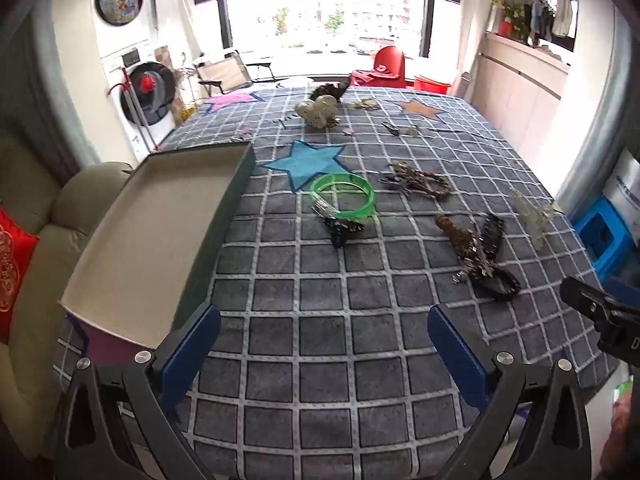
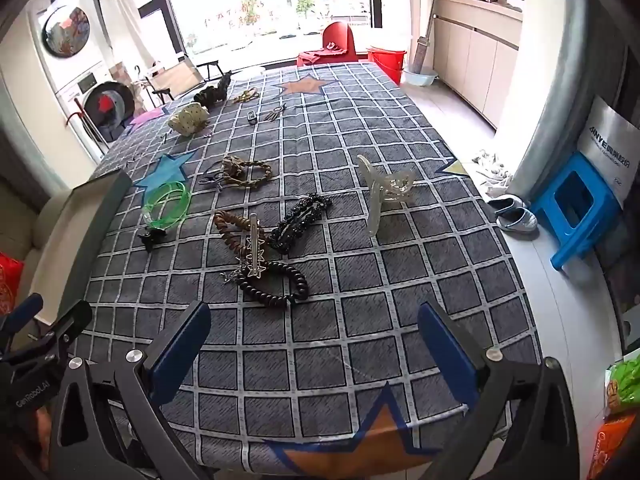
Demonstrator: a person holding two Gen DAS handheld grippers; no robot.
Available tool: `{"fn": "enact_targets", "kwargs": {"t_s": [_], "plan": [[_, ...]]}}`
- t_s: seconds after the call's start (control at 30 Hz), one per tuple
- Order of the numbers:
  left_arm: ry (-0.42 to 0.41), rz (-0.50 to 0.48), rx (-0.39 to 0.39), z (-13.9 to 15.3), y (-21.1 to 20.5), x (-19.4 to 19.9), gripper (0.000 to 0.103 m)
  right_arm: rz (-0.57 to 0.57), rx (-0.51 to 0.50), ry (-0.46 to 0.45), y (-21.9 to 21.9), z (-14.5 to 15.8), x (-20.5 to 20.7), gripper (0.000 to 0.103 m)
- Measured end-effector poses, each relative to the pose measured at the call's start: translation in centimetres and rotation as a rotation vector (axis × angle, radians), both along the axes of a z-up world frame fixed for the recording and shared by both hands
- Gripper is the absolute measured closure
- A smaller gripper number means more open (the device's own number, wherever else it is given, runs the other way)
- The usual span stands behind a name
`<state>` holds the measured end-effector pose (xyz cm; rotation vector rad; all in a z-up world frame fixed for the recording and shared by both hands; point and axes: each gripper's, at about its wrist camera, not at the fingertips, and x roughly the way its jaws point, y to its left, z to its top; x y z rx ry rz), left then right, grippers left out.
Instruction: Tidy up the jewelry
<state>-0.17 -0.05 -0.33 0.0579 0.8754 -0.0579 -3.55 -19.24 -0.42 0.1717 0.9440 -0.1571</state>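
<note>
Jewelry lies scattered on a grey checked tablecloth (image 1: 320, 320). A shallow grey box (image 1: 160, 232) with a pale inside sits at the table's left edge. Green bangles (image 1: 345, 197) lie beside a small black clip (image 1: 340, 232). A braided brown piece (image 1: 420, 182), brown and black bead strings (image 1: 476, 256) and a clear hair claw (image 1: 534, 210) lie to the right. In the right wrist view I see the bead strings (image 2: 268, 272) with a silver star clip (image 2: 253, 256), a black beaded clip (image 2: 300, 218) and the clear claw (image 2: 384, 188). My left gripper (image 1: 324, 344) and right gripper (image 2: 314, 344) are open and empty above the cloth.
At the far end lie a spotted pouch (image 1: 316, 112), a dark scrunchie (image 1: 332, 90) and small metal pieces (image 1: 396, 128). A sofa (image 1: 36, 216) stands left of the table. A blue stool (image 2: 576, 208) and shoes (image 2: 514, 212) are on the floor to the right.
</note>
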Motion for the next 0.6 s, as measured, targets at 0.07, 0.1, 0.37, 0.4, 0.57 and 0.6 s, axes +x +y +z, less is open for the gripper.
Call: {"fn": "enact_targets", "kwargs": {"t_s": [0.07, 0.1, 0.37, 0.4, 0.57, 0.6], "plan": [[0.012, 0.012, 0.017, 0.6, -0.3, -0.3, 0.0, 0.002, -0.004, -0.001, 0.1, 0.0, 0.1, 0.0], [0.016, 0.015, 0.017, 0.6, -0.5, -0.5, 0.0, 0.004, -0.004, -0.025, 0.2, 0.6, -0.5, 0.0], [0.016, 0.036, -0.036, 0.7, 0.9, -1.8, 0.0, 0.013, -0.029, -0.028, 1.4, 0.9, -1.4, 0.0], [0.014, 0.037, -0.038, 0.7, 1.0, -1.9, 0.0, 0.014, -0.033, -0.03, 1.5, 1.0, -1.5, 0.0], [0.018, 0.043, -0.035, 0.5, 1.2, -2.2, 0.0, 0.015, -0.053, -0.037, 1.8, 1.0, -1.7, 0.0], [0.019, 0.045, -0.036, 0.4, 1.3, -2.2, 0.0, 0.016, -0.053, -0.037, 1.8, 1.0, -1.8, 0.0]]}}
